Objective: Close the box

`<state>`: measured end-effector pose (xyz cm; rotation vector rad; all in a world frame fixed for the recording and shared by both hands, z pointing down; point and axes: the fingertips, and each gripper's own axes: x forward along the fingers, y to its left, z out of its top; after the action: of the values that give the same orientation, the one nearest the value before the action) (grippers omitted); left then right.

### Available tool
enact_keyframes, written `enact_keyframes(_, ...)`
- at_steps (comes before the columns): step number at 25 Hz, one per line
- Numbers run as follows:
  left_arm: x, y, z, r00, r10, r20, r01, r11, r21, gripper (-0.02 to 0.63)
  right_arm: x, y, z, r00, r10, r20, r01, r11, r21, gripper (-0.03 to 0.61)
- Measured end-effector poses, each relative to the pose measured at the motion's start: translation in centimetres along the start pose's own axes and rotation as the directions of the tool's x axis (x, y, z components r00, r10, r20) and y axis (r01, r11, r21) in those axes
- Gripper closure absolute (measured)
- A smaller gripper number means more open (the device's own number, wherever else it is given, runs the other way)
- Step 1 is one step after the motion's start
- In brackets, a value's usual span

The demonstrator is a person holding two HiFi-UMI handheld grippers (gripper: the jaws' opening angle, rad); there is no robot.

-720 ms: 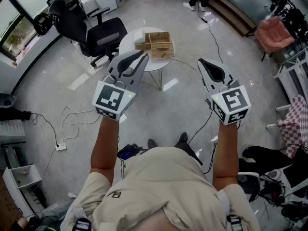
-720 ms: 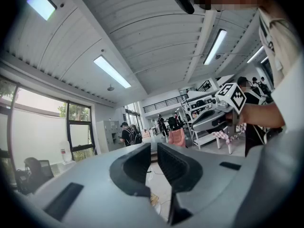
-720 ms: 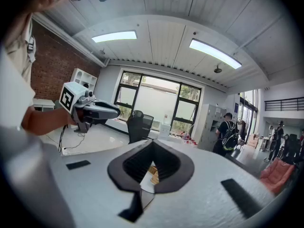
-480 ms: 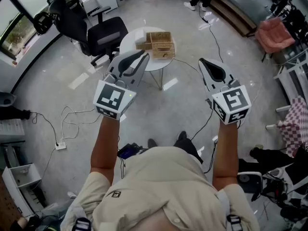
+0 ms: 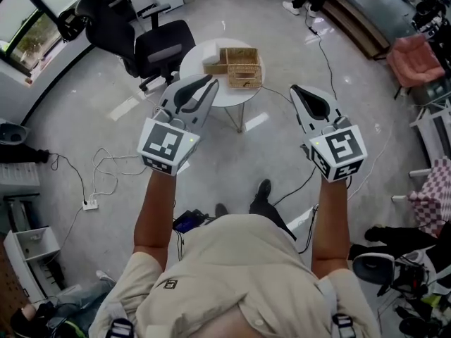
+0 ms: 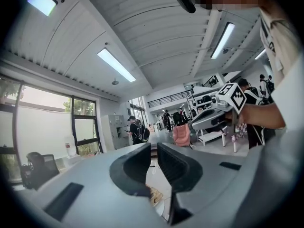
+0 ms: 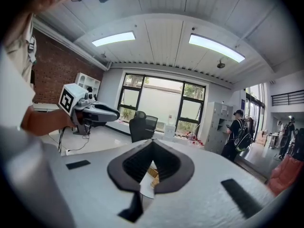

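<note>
Both grippers up in front of me, level with each other and well apart; nothing in either. Left gripper (image 5: 209,83): in its own view the jaws are nearly together with only a thin slit between the pads; slit is empty. Right gripper (image 5: 297,90): jaws meet at the tips, fully closed on nothing. Wooden box (image 5: 239,66) sits on the small round white table (image 5: 236,96), ahead of me and between the two grippers in the head view; neither gripper touches it. The left gripper's tip overlaps the table's near-left edge in that view, but it's held above the table, not on it. Box top looks open with compartments showing and a pale piece just beside its left side; too small to say whether that is the lid. Black office chair (image 5: 151,48) just left of the table; power strip (image 5: 89,204) with loose cables on the floor to my left.
</note>
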<state>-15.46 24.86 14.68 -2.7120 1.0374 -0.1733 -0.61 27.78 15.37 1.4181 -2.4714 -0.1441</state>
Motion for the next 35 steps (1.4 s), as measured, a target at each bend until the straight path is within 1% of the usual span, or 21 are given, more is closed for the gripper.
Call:
enact_keyframes(4, 3.1, 0.1, -0.6, 0.998, 0.03, -0.049, -0.03, 0.999, -0.012, 0.571, 1.8, -3.3, -0.9, 0.999, 0.034, 0.03, -0.034, 0.999, 0.025, 0.584)
enact_keyframes(9, 7.5, 0.3, -1.2, 0.996, 0.076, -0.053, -0.076, 0.997, -0.002, 0.571, 3.9, -7.6, -2.6, 0.996, 0.083, 0.025, -0.083, 0.996, 0.024, 0.584)
enact_keyframes(17, 12.9, 0.2, -1.7, 0.983, 0.151, -0.101, -0.152, 0.988, 0.005, 0.571, 6.6, -13.3, -4.2, 0.985, 0.166, 0.047, -0.168, 0.985, 0.027, 0.584)
enact_keyframes(23, 16.7, 0.0, -2.1, 0.974, 0.188, -0.129, -0.188, 0.982, 0.017, 0.571, 7.7, -17.3, -5.4, 0.978, 0.202, 0.06, -0.204, 0.979, 0.031, 0.584)
enact_keyframes(28, 19.2, -0.2, -2.9, 0.973, 0.182, -0.145, -0.181, 0.983, 0.018, 0.571, 8.6, -19.8, -6.6, 0.978, 0.196, 0.064, -0.199, 0.979, 0.047, 0.584)
enact_keyframes(35, 21.6, 1.0, -4.1, 0.98, 0.152, -0.13, -0.155, 0.988, -0.015, 0.571, 10.3, -20.9, -8.0, 0.984, 0.179, 0.022, -0.18, 0.982, 0.053, 0.584)
